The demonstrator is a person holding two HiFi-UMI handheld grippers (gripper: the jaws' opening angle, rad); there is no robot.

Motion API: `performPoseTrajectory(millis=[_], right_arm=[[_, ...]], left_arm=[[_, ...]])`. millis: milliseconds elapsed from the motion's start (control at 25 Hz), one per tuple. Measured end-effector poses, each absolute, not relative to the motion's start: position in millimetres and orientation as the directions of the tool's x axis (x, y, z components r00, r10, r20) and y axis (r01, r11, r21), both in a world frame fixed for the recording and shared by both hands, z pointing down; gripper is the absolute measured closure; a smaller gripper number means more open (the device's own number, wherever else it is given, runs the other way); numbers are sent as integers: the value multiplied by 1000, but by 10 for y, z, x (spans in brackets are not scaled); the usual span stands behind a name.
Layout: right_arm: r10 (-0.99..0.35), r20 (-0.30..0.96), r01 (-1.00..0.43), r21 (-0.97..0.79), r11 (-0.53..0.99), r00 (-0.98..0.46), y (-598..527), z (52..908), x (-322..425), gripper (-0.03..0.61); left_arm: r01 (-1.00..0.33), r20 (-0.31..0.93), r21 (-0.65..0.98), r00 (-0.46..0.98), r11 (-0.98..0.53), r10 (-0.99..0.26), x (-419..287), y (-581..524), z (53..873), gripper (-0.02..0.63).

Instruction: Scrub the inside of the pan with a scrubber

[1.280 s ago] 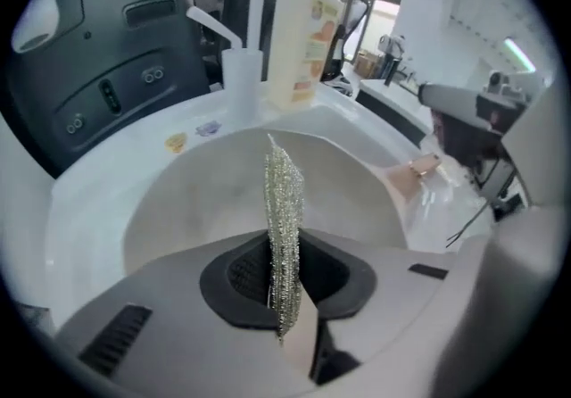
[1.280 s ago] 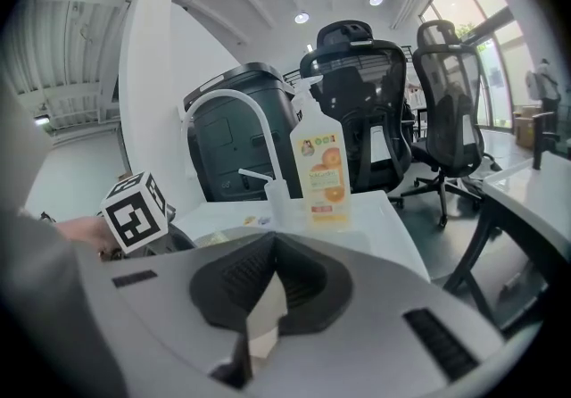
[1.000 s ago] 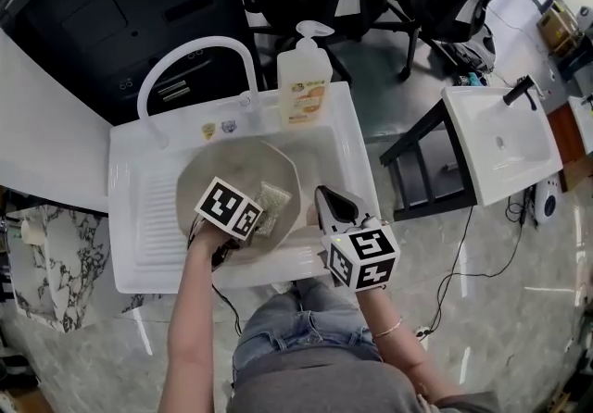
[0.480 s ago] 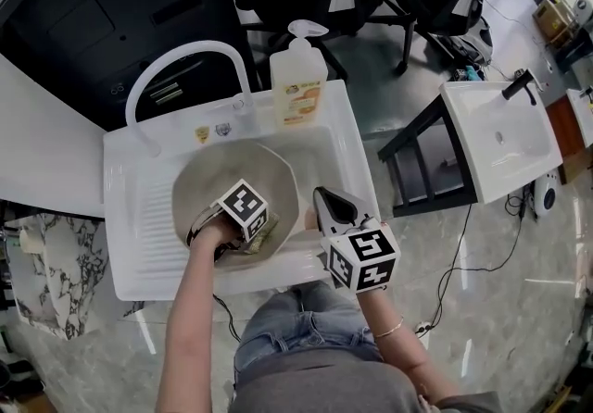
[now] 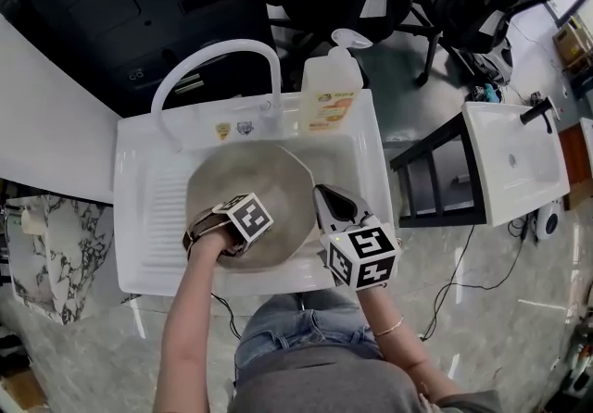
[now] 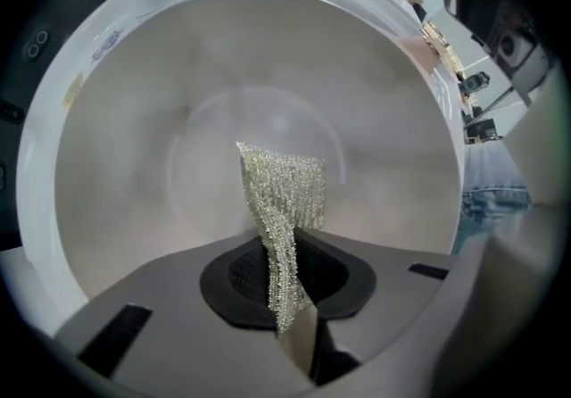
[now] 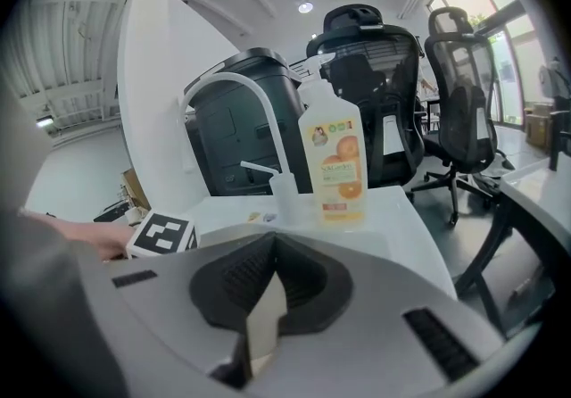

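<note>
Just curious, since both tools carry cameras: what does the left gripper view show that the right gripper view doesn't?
Only the left gripper view shows the inside of the pan and the mesh scrubber pinched in the left gripper. Only the right gripper view shows the faucet, the office chairs and the right gripper, shut on nothing. Both show the soap bottle and the white sink.

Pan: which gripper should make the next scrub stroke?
Left. The left gripper is shut on the scrubber inside the pan; the right gripper is shut, empty, beside the pan.
</note>
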State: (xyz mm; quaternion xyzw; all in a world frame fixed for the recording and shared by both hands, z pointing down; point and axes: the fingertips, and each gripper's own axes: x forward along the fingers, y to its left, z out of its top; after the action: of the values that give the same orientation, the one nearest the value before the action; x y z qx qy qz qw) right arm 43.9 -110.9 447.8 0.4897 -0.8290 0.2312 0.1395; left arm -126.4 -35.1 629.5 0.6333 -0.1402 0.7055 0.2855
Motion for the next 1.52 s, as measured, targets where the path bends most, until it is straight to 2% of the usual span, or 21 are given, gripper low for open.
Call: performPoseTrajectory(millis=[320,520,880,1200,1520], right_arm=[[-727,462,-861,-246,445,-508,-1232,4491,241,568],[-723,465,-859,-245,451,-512,-1272,4494,203,568],[-726,474,-866,-242,437,-499,-1313,4521,250,568],[-732,472,-871,-236,432,-491,-1334,4514,289,568],[-737,470,-873,-232,428,-486,-1280,4498,361,568]], left_arm=[[-538,973,24,-180,-842,143,-1650,-597,6310,554],[-491,962,-95,-267,-866,46,-1822,-847,6296,554],[-433,938,-244,-332,-868,-98,-1930,-1190,6237,554],[-363,884,-426,-360,-829,-297,-1934,-1535,6115,551],[-293,729,-681,-360,-671,-582,-1925,-1840,5701,549]])
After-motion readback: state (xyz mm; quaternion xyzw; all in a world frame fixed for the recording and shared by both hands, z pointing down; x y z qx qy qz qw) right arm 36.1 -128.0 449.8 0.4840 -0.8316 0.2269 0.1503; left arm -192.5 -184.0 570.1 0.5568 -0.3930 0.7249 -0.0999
